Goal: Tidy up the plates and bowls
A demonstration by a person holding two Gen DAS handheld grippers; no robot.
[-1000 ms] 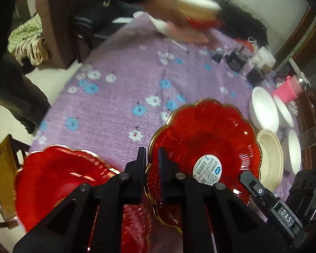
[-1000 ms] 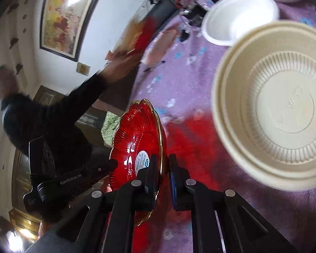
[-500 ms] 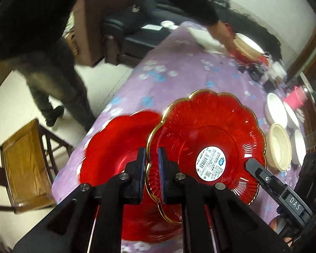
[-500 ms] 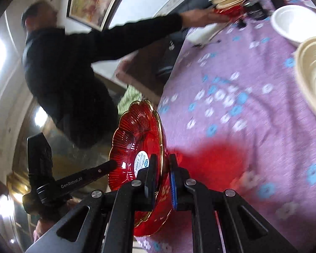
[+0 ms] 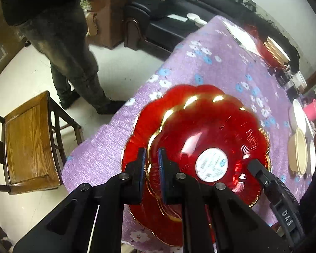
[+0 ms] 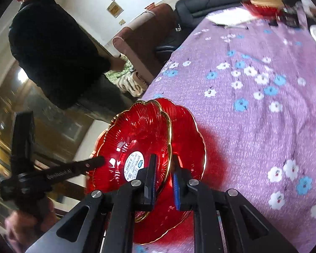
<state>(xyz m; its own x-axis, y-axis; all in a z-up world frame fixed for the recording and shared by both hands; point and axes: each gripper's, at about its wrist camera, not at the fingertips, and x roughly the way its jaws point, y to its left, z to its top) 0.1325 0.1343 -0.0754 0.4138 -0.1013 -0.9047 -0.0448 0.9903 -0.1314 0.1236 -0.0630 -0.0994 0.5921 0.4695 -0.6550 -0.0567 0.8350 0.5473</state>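
Your left gripper [image 5: 151, 169] pinches the gold-trimmed rim of the upper red plate [image 5: 212, 139], its blue-padded fingers [image 5: 161, 168] pressed on either side of the scalloped edge. Your right gripper [image 6: 163, 178] straddles the opposite rim of that same plate, seen in the right wrist view [image 6: 137, 145]; whether its pads actually press the edge, you cannot tell from here. A round white barcode sticker [image 5: 211, 164] sits at the plate's centre. The plate you carry lies directly over a second, matching red plate [image 5: 137, 145], which rests on the purple flowered tablecloth [image 5: 221, 73] near the table's corner; the two overlap almost fully, the lower one showing at the left and near side.

Beside the table corner stands a wooden chair [image 5: 29, 143] on the pale floor. Further along the cloth, at the right edge, sit cream and white bowls [image 5: 301, 151] close together, with a pink cup [image 5: 313, 110] just behind them. A bystander in dark clothes [image 6: 52, 50] stands by the table's left side. At the far end, a stack of red and cream dishes [image 5: 273, 52] rests near a dark sofa [image 5: 179, 21].
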